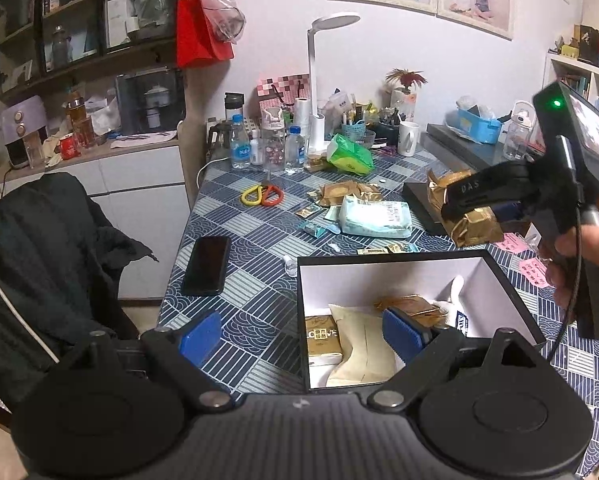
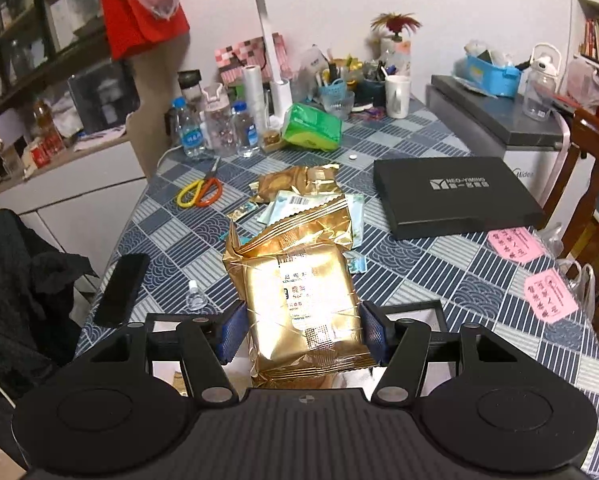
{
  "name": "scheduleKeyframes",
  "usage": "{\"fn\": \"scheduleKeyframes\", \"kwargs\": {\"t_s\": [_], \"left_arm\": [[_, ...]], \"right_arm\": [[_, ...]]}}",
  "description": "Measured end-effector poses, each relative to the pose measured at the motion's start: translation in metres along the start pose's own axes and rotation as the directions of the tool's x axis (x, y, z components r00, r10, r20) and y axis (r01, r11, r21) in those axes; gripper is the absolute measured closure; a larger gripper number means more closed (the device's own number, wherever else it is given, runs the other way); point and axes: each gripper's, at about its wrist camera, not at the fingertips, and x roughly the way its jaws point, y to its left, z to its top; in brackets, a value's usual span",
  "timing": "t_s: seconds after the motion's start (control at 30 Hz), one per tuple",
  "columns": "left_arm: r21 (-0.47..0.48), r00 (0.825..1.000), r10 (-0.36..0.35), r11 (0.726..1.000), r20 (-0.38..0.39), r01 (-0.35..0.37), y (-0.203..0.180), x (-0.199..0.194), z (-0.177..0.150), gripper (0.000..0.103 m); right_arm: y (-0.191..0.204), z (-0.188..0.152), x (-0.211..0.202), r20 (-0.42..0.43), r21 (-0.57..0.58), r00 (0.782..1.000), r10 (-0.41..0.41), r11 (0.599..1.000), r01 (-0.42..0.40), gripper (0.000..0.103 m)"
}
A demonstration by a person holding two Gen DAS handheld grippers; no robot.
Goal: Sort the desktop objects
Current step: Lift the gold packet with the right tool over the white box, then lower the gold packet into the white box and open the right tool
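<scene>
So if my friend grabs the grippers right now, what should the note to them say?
Right gripper: jaws shut on a gold packet, held above the table beside the open box.
Left gripper: jaws open, holding nothing, near the box's front.
Done: a few packets already lie in the box.
Left: drop the gold packet in, then sort the loose packets, the pale blue pack, the scissors and the phone on the checked tablecloth. The box's black lid lies apart.
</scene>
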Motion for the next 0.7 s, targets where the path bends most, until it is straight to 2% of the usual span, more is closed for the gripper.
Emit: {"fn": "scheduleKeyframes", "kwargs": {"t_s": [0.23, 0.7], "left_arm": [[-0.015, 1.000, 0.009, 1.000, -0.002, -0.009, 0.006, -0.002, -0.003, 0.000], [-0.028, 0.999, 0.032, 0.999, -0.012, -0.033, 0.013, 0.000, -0.004, 0.000]], "right_arm": [[-0.007, -0.018, -0.005, 0.011, 0.039, 1.000, -0.002, 0.999, 0.001, 0.044], [-0.020, -0.049, 0.035, -0.106, 0.072, 0.994, -0.026, 0.997, 0.033, 0.044]]}}
